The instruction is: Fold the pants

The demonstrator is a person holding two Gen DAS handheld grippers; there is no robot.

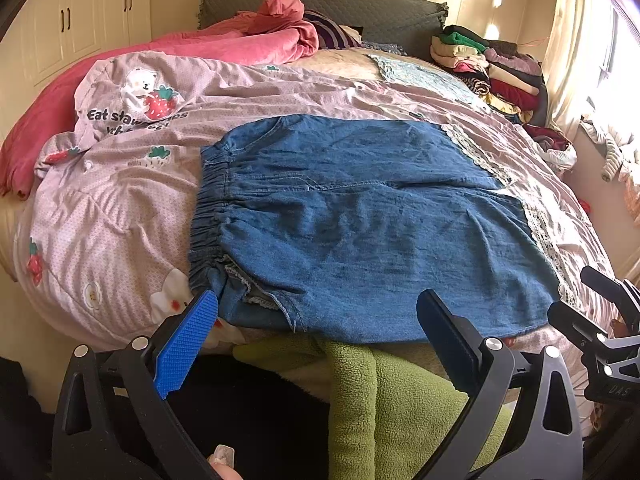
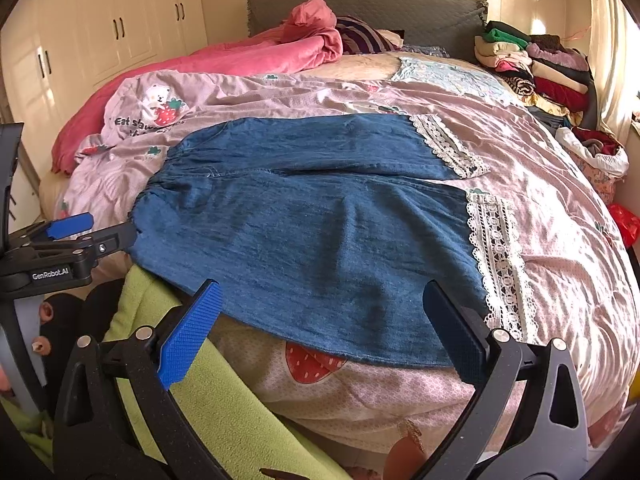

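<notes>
Blue denim pants (image 1: 360, 216) (image 2: 320, 220) lie spread flat on the bed, elastic waistband (image 1: 212, 208) to the left, lace-trimmed leg hems (image 2: 500, 256) to the right. My left gripper (image 1: 320, 328) is open at the near edge of the pants, by the waistband corner, holding nothing. My right gripper (image 2: 324, 320) is also open, hovering over the near leg's lower edge close to the lace hem. From the right wrist view, the left gripper (image 2: 72, 236) shows at the far left beside the waistband. The right gripper's fingers (image 1: 600, 284) show at the right edge of the left wrist view.
A pink strawberry-print quilt (image 1: 120, 184) covers the bed. A pink blanket (image 1: 224, 48) lies bunched at the back left. Stacked folded clothes (image 1: 488, 68) sit at the back right near the grey headboard (image 1: 360, 4). A green fleece (image 1: 384, 400) hangs below the near edge.
</notes>
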